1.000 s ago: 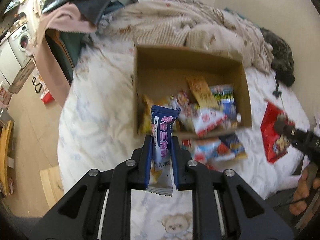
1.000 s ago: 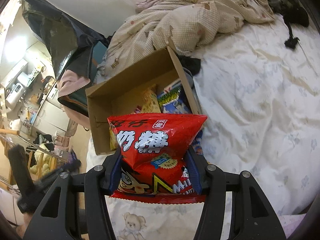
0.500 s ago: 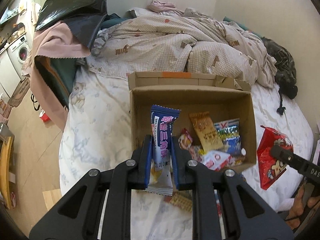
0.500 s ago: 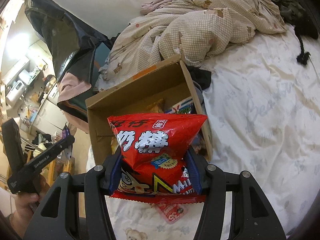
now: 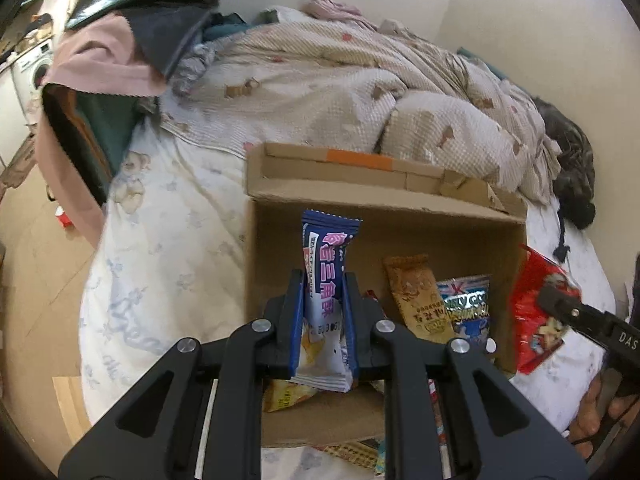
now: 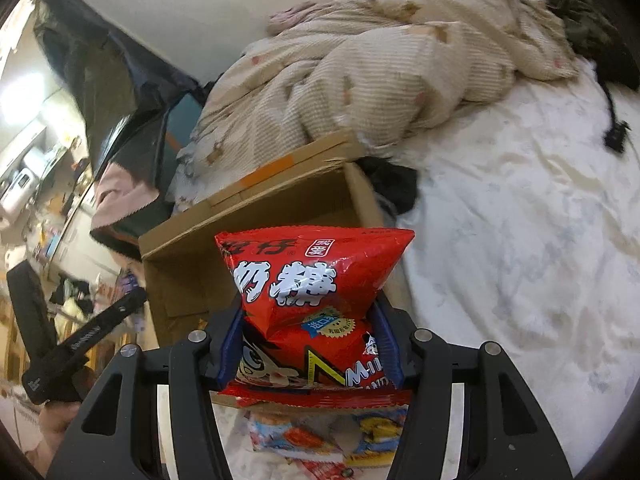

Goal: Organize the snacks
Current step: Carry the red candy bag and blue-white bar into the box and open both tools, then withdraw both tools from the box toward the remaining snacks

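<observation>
**Snacks held over the box, both grippers loaded**

Snacks were mid-way into a cardboard box (image 5: 452,236) that sat open on the bed (image 5: 168,248). The left gripper (image 5: 322,304) was clamped on a tall blue snack packet (image 5: 326,276), which stood upright between its fingers, over the left part of the box. Inside the box lay an orange packet (image 5: 416,296) and a blue-green packet (image 5: 466,304), leaning against the far wall, with a yellow packet (image 5: 286,394) partly hidden under the gripper. The right gripper (image 6: 310,344) was clamped on a puffy red bag (image 6: 316,280), squeezed at its middle; from the left wrist view that bag hung just outside the right wall of the box. A few loose packets (image 6: 304,436) lay on the bed in front of the box, near its front wall.

Judging from this, the step in hand was dropping the two held snacks into the box, and the task looked partly done, since some snacks were in and others still lay outside. The next move likely called for lowering the blue packet toward the bare floor of the box and opening the left gripper there. The red bag would need carrying over the right wall first. Being soft and air-filled, it could slip or catch on the wall's edge.
</observation>
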